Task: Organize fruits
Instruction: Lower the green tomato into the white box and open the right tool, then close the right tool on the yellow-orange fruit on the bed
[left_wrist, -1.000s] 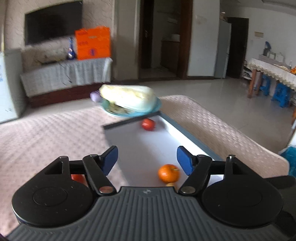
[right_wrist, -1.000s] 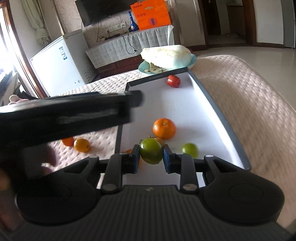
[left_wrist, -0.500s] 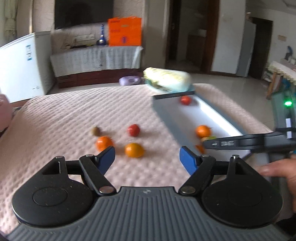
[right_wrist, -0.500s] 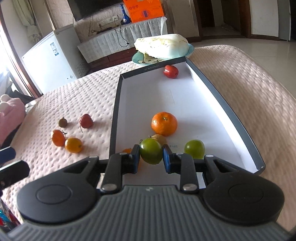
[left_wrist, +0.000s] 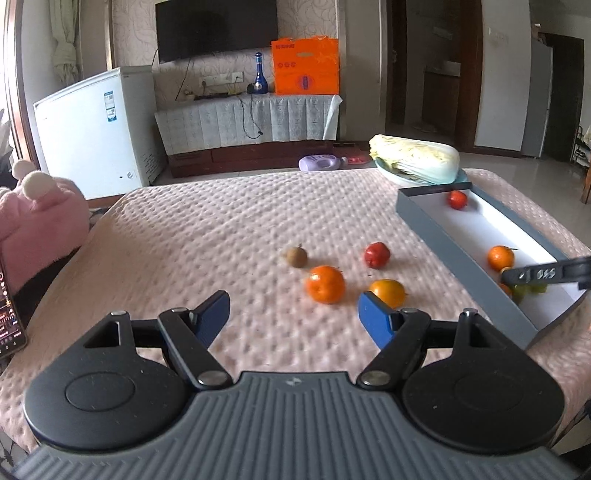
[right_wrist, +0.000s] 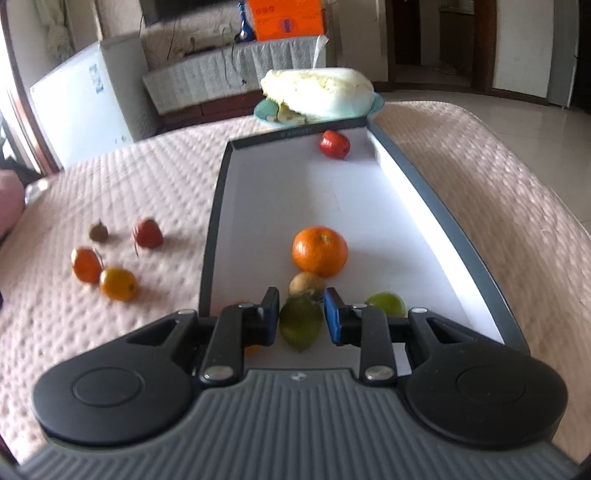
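L claw (left_wrist: 293, 314) is spread wide w/ nothing between its blue pads, hovering over the pink quilted bench (left_wrist: 207, 229). Just ahead of it on the cloth sit 4 loose fruits: a round orange tangerine (left_wrist: 325, 284) between the pads' line of sight, a yellow-orange smooth fruit (left_wrist: 388, 292) right beside the R pad, a small red fruit (left_wrist: 377, 254) behind those, and a small brown round fruit (left_wrist: 296, 256) to its left. All 4 are close together, not touching as far as I can tell.

R claw (right_wrist: 301, 319) is clenched on a dark green round fruit (right_wrist: 300, 326), held over the near end of the long grey-rimmed tray w/ white floor (right_wrist: 424, 192). Whether the fruit touches the tray floor can't be told. In the tray: a big orange tangerine (right_wrist: 320, 251) near the middle, a small tan-yellow fruit (right_wrist: 306, 283) just in front of it & right by the held fruit, a light green round fruit (right_wrist: 386, 303) beside the R pad, and a red fruit (right_wrist: 335, 144) at the far end near the wall. A bit of orange shows under the L pad, too hidden to ID.

Beyond the tray's far end: a pale napa cabbage (right_wrist: 317, 96) lying on a teal plate (right_wrist: 376, 103).
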